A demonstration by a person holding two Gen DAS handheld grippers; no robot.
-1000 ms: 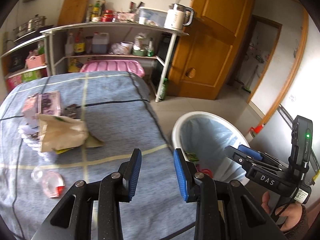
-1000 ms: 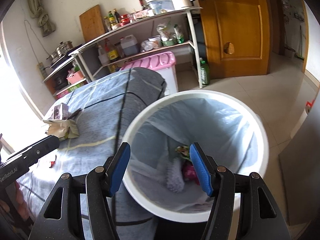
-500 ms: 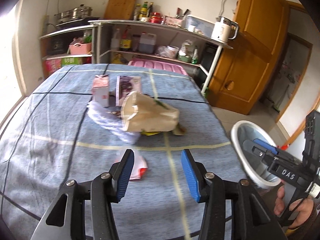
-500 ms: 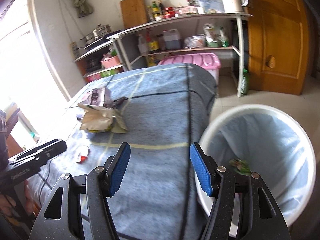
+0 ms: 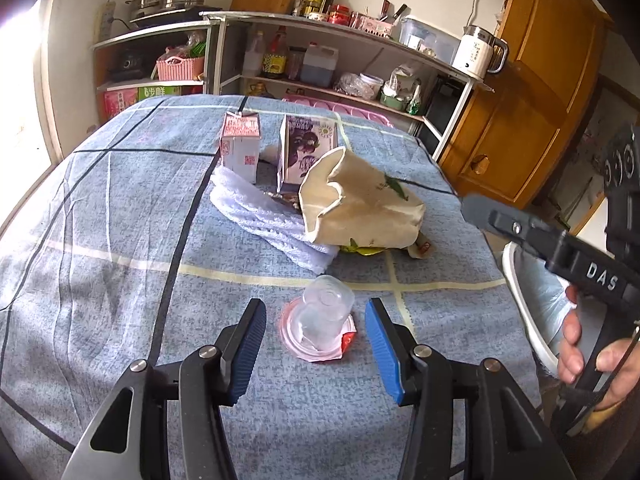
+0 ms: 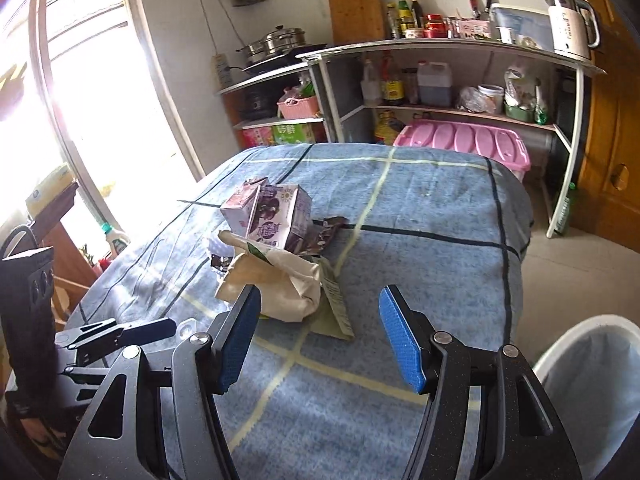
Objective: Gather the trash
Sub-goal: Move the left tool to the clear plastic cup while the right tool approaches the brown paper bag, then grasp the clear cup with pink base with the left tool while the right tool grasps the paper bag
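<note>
Step in hand, as I read it: lining up on the next bit of trash. L gripper [image 5: 316, 346] hangs over the desk [image 5: 100, 240] w/ its jaws opening, nothing pinched; the clear plastic cup [image 5: 324, 320] lies on its side btwn the blue pads, apart from both. The cup has a pink rim and a red scrap at its edge.

Landmark = paper bag [image 5: 360, 204], mid-desk. The cup is just on the near side of it, across the pale stripe in the cloth. A white foam net [image 5: 268, 220] touches the bag's left side. Two small cartons [image 5: 276, 148] stand just behind it. A dark wrapper [image 6: 320, 236] lies by the cartons.

R gripper [image 6: 318, 340] is wide and empty, pointing at the bag from the bin side. The bin [image 6: 592, 392], white w/ a liner, sits on the floor off the desk edge, right of the bag.

Next move prob needs the L gripper to drop a bit more, straddle the cup body, close gently (thin plastic, could crush or squirt out), then carry it to the bin.
</note>
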